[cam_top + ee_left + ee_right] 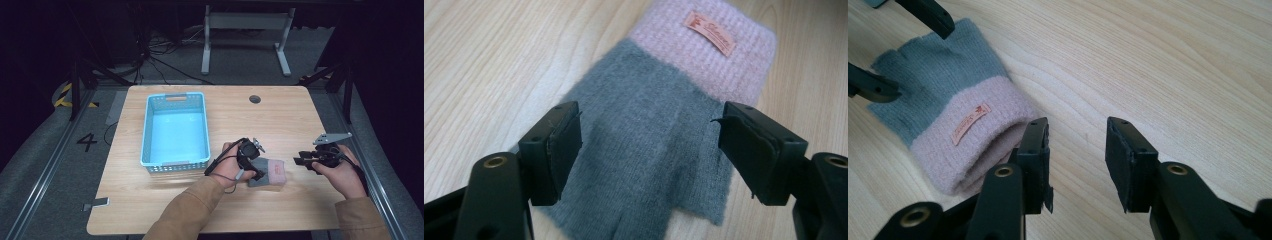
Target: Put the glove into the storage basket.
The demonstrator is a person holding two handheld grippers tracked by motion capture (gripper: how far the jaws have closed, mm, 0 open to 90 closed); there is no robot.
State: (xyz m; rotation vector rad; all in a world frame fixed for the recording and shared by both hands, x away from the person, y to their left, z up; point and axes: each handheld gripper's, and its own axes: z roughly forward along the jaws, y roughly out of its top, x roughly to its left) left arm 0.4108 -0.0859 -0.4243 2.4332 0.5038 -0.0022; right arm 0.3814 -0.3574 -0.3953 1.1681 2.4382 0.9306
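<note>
From above, we see the glove (270, 172) at the table's (280, 115) five o'clock, our left gripper (254, 169) over it. Left gripper view: jaws released, straddling grey knit. Right gripper view: right gripper (1077, 165) parted, empty, glove at ten o'clock.

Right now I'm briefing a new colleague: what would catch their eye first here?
Probably the grey knit glove with its pink cuff, lying flat near the table's front edge with the open left gripper poised over it. Next comes the light blue basket standing left of it.
</note>
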